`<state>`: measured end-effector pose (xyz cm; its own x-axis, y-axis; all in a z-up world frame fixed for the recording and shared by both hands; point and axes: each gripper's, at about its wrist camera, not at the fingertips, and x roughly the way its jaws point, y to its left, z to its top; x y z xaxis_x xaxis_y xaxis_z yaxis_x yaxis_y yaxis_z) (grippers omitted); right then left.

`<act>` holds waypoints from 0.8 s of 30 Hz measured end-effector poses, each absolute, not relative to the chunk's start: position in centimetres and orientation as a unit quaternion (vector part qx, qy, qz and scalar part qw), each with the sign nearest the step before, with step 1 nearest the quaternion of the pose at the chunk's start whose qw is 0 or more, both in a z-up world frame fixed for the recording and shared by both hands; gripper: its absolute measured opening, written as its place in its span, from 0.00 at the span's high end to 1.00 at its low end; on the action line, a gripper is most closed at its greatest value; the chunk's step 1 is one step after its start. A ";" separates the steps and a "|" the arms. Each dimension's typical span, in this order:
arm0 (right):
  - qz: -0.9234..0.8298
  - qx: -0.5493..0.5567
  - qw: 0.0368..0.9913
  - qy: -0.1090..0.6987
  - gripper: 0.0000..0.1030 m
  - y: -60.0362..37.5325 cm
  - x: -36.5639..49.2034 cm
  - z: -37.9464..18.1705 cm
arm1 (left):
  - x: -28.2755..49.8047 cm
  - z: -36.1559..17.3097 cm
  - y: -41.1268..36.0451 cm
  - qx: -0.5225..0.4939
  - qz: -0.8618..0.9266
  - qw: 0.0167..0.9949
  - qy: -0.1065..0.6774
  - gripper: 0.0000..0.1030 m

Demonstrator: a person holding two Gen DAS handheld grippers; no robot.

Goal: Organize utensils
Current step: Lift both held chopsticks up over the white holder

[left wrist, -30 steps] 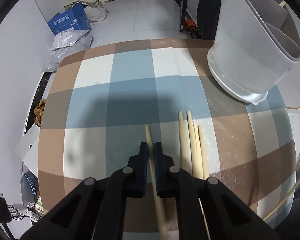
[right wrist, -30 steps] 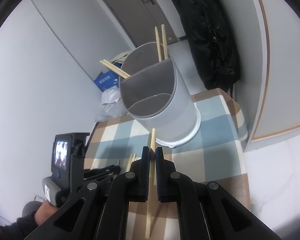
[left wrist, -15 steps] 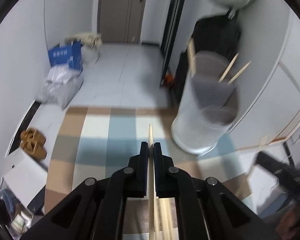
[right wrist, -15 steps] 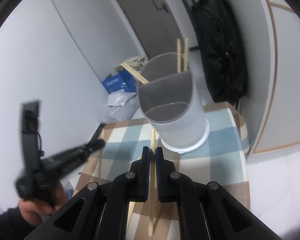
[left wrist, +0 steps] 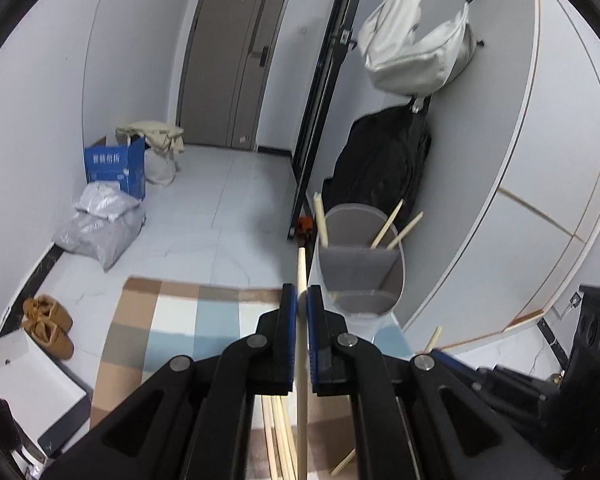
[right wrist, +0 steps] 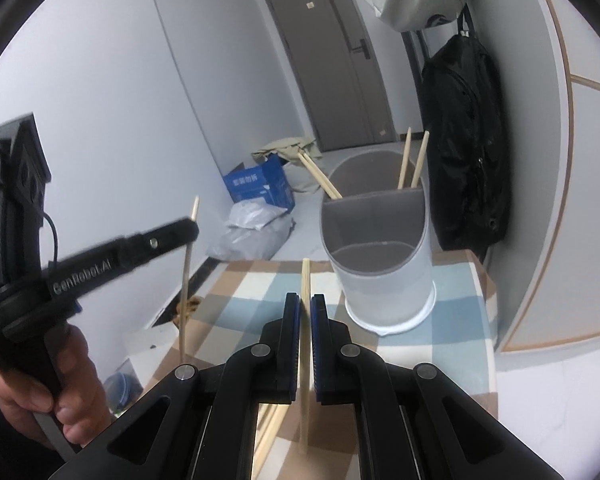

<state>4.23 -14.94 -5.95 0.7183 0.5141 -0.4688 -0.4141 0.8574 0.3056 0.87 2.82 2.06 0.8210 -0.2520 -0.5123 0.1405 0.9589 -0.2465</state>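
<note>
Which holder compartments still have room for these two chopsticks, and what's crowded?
Free: the near compartments of the utensil holder, this side of the divider, look bare. Crowded: the back section behind the divider, with chopsticks leaning right and another pair slanting left. Loose chopsticks lie on the checked tablecloth below the tongs.

The cup holder [right wrist: 384, 264] stands on the checked cloth [right wrist: 252, 292] near the wall [right wrist: 540, 200]. Its front part is empty and open at the top. Sticks [right wrist: 414, 160] poke up from the back part, and two more [right wrist: 320, 176] lean out over its left rim, so those sides are crowded. The cloth before the holder is bare. On the left, the other gripper [right wrist: 194, 224] hangs in the air with a stick [right wrist: 186, 280], well apart from the holder. A black bag [right wrist: 464, 140] hangs close behind.
</note>
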 end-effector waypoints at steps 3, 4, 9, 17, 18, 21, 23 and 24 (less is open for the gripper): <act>0.251 0.092 0.925 0.271 0.96 -15.1 4.5 -5.1 | 1.5 2.9 2.8 -0.108 -0.104 0.952 0.267 0.99; 0.250 0.093 0.926 0.268 0.96 -15.3 4.6 -4.6 | 1.8 3.3 2.9 -0.111 -0.106 0.953 0.261 0.99; 0.246 0.105 0.931 0.248 0.96 -16.6 5.7 -2.1 | 4.0 4.9 3.0 -0.126 -0.112 0.956 0.242 0.99; 0.245 0.089 0.946 0.191 0.96 -18.4 10.0 5.8 | 8.7 9.2 2.1 -0.133 -0.128 0.964 0.193 0.99; 0.245 0.088 0.947 0.186 0.96 -18.5 10.7 6.6 | 9.4 9.6 2.1 -0.136 -0.132 0.964 0.187 0.99; 0.239 0.084 0.952 0.172 0.96 -18.7 13.0 8.8 | 11.2 10.3 2.2 -0.137 -0.131 0.967 0.169 0.99; 0.237 0.086 0.954 0.164 0.96 -18.8 14.5 9.7 | 12.0 10.1 2.5 -0.141 -0.129 0.968 0.162 0.99; 0.237 0.087 0.954 0.161 0.96 -18.8 15.1 9.9 | 12.7 9.9 2.6 -0.144 -0.129 0.968 0.161 0.99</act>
